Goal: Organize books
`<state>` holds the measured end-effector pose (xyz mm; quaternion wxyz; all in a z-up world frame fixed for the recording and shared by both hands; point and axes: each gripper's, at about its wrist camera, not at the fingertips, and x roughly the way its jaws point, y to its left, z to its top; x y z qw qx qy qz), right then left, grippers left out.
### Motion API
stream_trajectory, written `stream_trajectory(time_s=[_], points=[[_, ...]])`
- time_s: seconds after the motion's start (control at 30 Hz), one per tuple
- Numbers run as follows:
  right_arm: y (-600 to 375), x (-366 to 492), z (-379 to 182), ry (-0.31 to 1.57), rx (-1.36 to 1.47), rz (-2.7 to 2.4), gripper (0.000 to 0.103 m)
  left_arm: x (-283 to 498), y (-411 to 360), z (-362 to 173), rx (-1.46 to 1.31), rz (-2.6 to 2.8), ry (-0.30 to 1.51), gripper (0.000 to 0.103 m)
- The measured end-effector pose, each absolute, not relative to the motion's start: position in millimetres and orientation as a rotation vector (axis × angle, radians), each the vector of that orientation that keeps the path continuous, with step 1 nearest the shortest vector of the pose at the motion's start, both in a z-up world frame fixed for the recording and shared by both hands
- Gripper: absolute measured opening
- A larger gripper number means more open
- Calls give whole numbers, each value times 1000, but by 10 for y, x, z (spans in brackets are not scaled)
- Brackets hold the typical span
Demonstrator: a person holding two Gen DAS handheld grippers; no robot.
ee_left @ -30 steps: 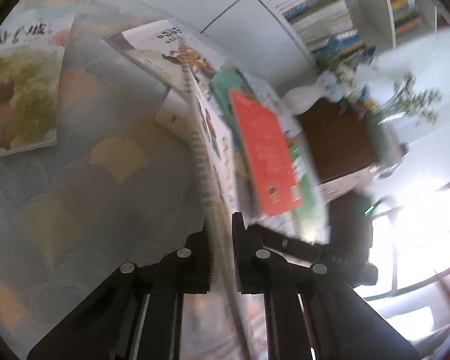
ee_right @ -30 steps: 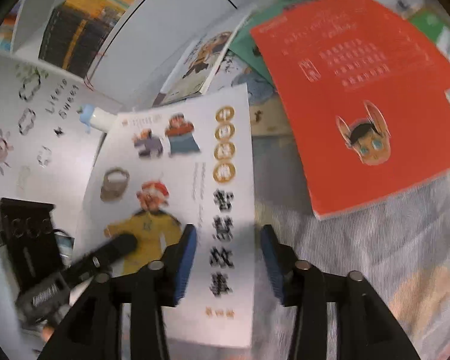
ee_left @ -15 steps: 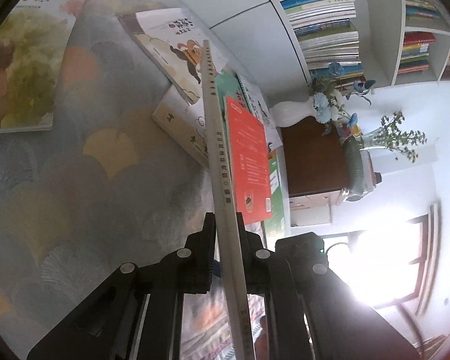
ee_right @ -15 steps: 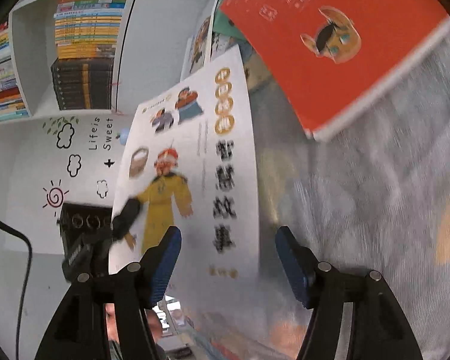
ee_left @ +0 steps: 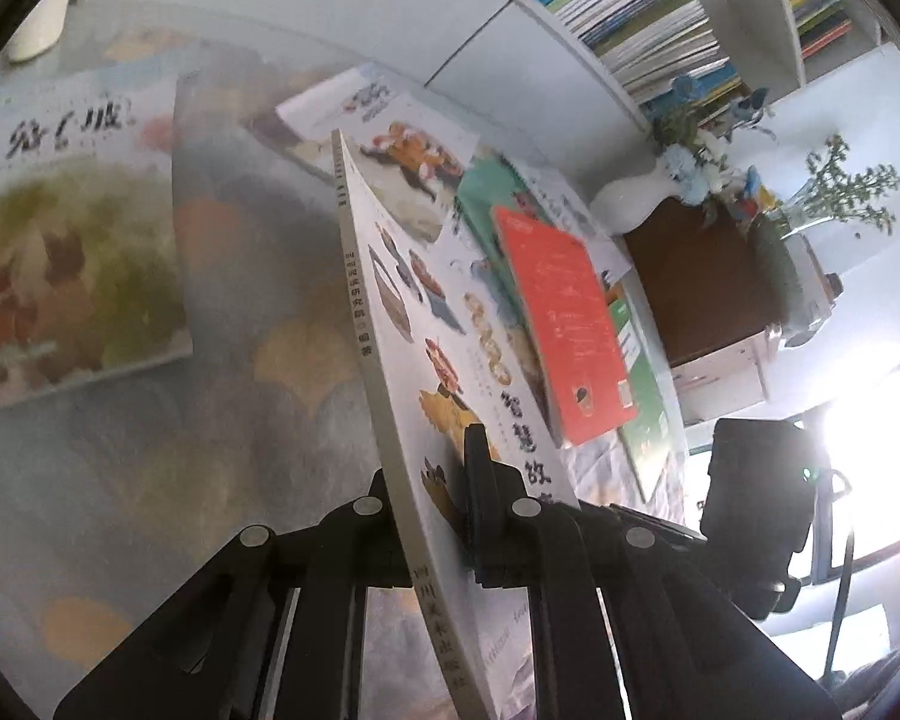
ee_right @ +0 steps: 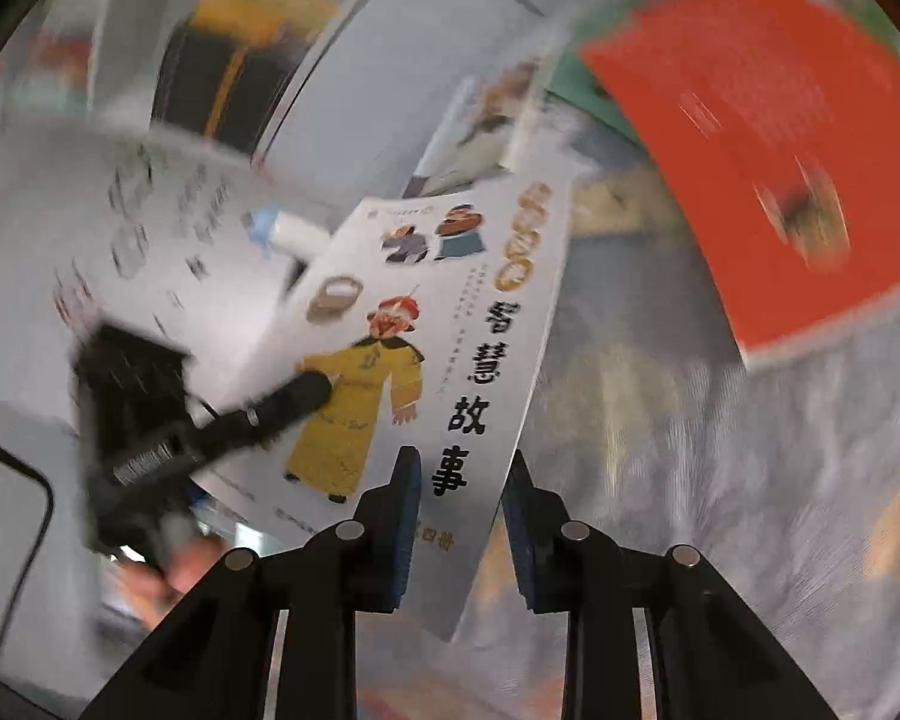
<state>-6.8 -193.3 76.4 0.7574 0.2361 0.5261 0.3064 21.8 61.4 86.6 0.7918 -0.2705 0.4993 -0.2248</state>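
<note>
left tongs (ee_left: 429, 498): clamped on the white book (ee_left: 444, 372) near its spine, low on the cover; book stands on edge above the desk (ee_left: 150, 480), spine toward the camera. Edge-on hold likely suits slotting it upright later.
right tongs (ee_right: 459, 516): jaws closing, book's free edge between them; pads not clearly pressing yet. Looks like a second grip to steady the cover or take over.
white book, right view (ee_right: 438, 360): tilted, cover with the yellow-robed figure facing the camera; the left tongs' black finger (ee_right: 282, 405) lies across it.
red book (ee_left: 564, 324): flat on the desk, on top of a green book (ee_left: 636, 372), well apart from the held one.
other books: a big picture book (ee_left: 72, 252) at far left, another illustrated one (ee_left: 390, 138) behind; all flat, unsorted.
shelf (ee_left: 642, 24): full of stacked books, likely the destination.
progress: early; one book lifted, rest on the desk.
risk: thin cover may flex or slip during handover.
</note>
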Motion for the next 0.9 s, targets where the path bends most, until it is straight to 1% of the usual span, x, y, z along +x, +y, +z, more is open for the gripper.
stream_trajectory(time_s=[0.27,0.47,0.57,0.7,0.83,0.87,0.9], points=[[-1716,-157,1317,996,215,678,27,245,795,1201,-582,-508,952,8],[-1315,149,1596,934,121,752,27,353,1257,1361,-564,-385,872,8],[-900,480,1542,955,92,824,27,442,1579,1298,-559,-296,865,9],[-314,842,1350,999,44,904,28,569,2066,1049,-620,-183,867,9],[131,1076,1190,1028,-12,950,28,667,2355,777,-661,-107,899,11],[239,1144,1125,1047,-20,957,28,673,2395,731,-661,-95,914,12],[305,1178,1082,1060,-25,959,28,671,2438,683,-659,-77,936,15]])
